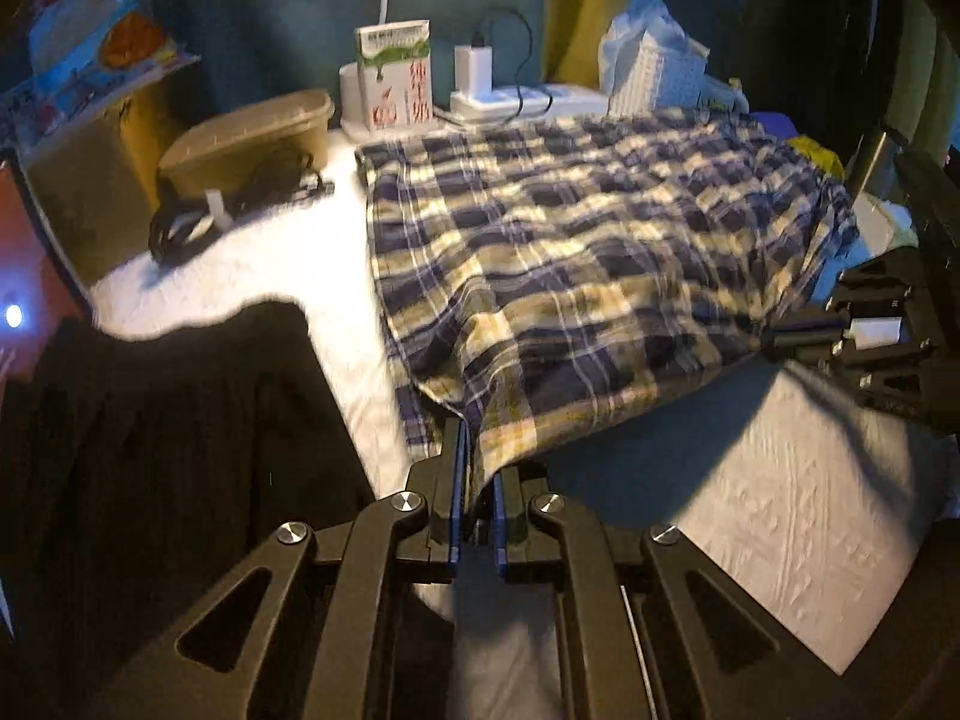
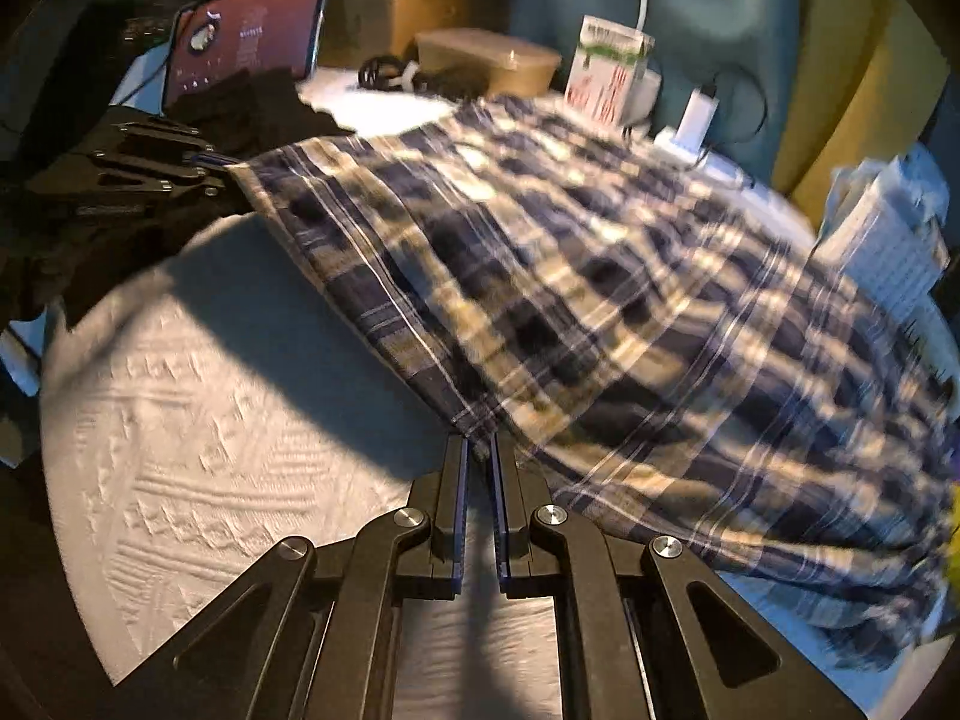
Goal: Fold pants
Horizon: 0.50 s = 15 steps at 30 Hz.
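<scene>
Plaid pants point(image 1: 570, 252) in navy, cream and yellow lie spread over a white textured cloth point(image 1: 780, 510) on the table. My left gripper point(image 1: 478, 450) is shut on the near edge of the pants, with the fabric pinched between its blue pads. That edge hangs lifted off the cloth. In the right wrist view the plaid pants point(image 2: 600, 300) run from the left to the far right. My right gripper point(image 2: 478, 450) is shut on another corner of the same near edge. Each gripper shows in the other's view: the right gripper point(image 1: 780, 339) and the left gripper point(image 2: 222, 171).
A dark garment point(image 1: 150, 450) lies at the left. At the back stand a tan lidded box point(image 1: 252, 144), a carton point(image 1: 396, 75), a white charger point(image 1: 474, 69) with a cable, and a white bag point(image 1: 654, 69). A lit tablet screen point(image 2: 246, 42) leans at the far left.
</scene>
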Motion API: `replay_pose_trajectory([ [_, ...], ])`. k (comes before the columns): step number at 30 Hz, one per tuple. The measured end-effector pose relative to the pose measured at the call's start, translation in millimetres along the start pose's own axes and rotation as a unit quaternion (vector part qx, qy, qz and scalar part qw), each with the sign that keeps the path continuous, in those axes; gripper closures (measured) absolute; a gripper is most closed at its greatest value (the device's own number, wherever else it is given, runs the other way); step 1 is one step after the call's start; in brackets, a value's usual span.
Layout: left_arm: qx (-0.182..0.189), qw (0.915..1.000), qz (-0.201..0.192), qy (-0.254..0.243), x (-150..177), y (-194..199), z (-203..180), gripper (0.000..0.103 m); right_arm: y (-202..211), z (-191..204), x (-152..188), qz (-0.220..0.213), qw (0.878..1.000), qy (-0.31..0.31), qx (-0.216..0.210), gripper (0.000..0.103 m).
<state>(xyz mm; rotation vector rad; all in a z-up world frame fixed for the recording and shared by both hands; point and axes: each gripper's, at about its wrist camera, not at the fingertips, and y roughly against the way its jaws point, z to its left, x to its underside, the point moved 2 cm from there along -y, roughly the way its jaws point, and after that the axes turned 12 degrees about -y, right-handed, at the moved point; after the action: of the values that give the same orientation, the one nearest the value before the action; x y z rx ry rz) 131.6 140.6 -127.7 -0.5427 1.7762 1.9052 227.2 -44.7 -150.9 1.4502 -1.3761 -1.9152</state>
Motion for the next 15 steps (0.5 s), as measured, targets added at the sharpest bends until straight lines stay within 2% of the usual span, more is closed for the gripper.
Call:
replay_pose_trajectory([
  [2, 0.001, 0.9999, 0.009, 0.008, 8.2, 0.3, 2.4, 0.096, 3.7, -0.6, 3.0, -0.001, 1.000, -0.011, -0.008, 0.096],
  [3, 0.000, 0.9999, 0.008, 0.013, 10.3, 2.1, 4.0, 0.092, 5.3, -2.3, 4.2, 0.000, 1.000, -0.019, -0.013, 0.096],
  [7, -0.002, 0.9994, 0.002, 0.034, 12.3, 15.6, 14.2, 0.091, 17.1, -12.2, 12.8, 0.002, 0.998, -0.057, -0.026, 0.096],
  [9, -0.005, 0.9991, -0.001, 0.041, 11.5, 23.0, 18.0, 0.076, 27.2, -16.9, 18.4, -0.004, 0.997, -0.072, -0.032, 0.095],
  [11, -0.029, 0.9986, 0.005, 0.043, 13.2, 29.0, 25.6, 0.065, 40.5, -25.5, 22.9, -0.010, 0.995, -0.087, -0.036, 0.095],
  [13, -0.060, 0.9963, 0.024, 0.057, 16.8, 30.1, 38.5, 0.063, 55.0, -34.2, 26.2, -0.020, 0.995, -0.099, -0.028, 0.095],
  [15, -0.066, 0.9948, 0.022, 0.074, 15.6, 32.8, 49.1, 0.063, 65.6, -44.0, 25.5, -0.032, 0.994, -0.105, -0.016, 0.095],
])
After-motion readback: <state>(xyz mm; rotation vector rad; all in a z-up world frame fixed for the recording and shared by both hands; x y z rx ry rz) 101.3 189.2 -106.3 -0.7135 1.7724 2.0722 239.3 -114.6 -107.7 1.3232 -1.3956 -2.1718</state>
